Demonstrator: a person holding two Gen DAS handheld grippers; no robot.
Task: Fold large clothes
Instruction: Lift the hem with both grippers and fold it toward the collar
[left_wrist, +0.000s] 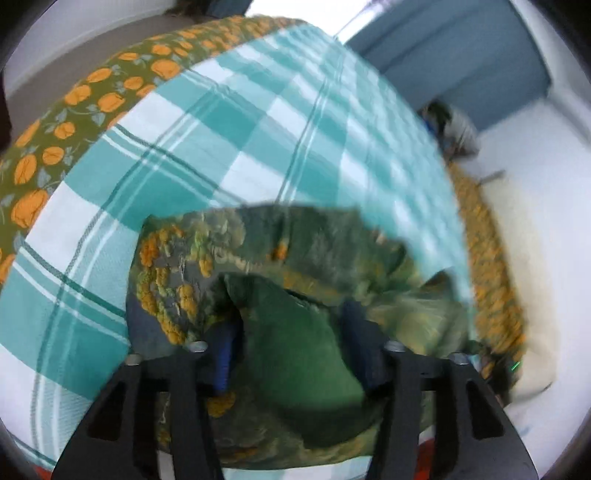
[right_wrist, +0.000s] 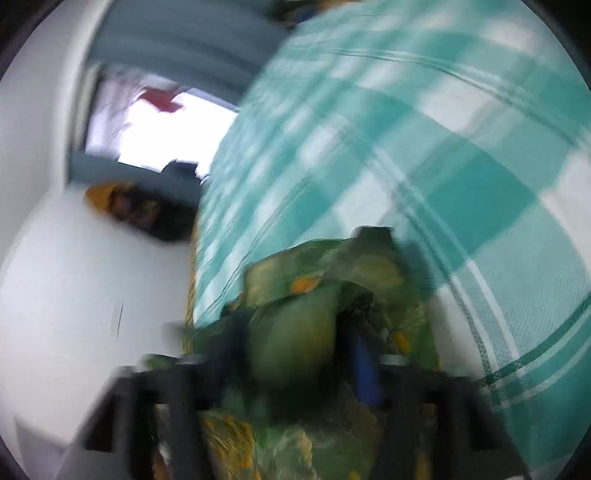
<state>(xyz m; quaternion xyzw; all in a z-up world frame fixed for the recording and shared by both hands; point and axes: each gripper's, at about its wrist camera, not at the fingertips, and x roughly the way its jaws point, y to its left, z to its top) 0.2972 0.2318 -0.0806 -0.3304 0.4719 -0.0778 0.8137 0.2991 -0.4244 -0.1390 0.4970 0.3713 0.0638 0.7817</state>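
Observation:
A large green garment with orange flowers (left_wrist: 92, 92) lies spread over a teal and white checked cloth (left_wrist: 229, 140). My left gripper (left_wrist: 291, 343) is shut on a bunched green edge of the garment (left_wrist: 295, 354), which fills the space between its fingers. In the right wrist view, which is motion-blurred, my right gripper (right_wrist: 295, 354) is shut on another bunched green fold of the garment (right_wrist: 291, 332), held over the checked cloth (right_wrist: 424, 147).
A white floor (left_wrist: 535, 203) lies to the right of the cloth, with a blue wall (left_wrist: 461, 55) behind it. A small dark and yellow heap (right_wrist: 136, 210) sits on the floor by the wall. A bright window (right_wrist: 159, 129) shows in the right wrist view.

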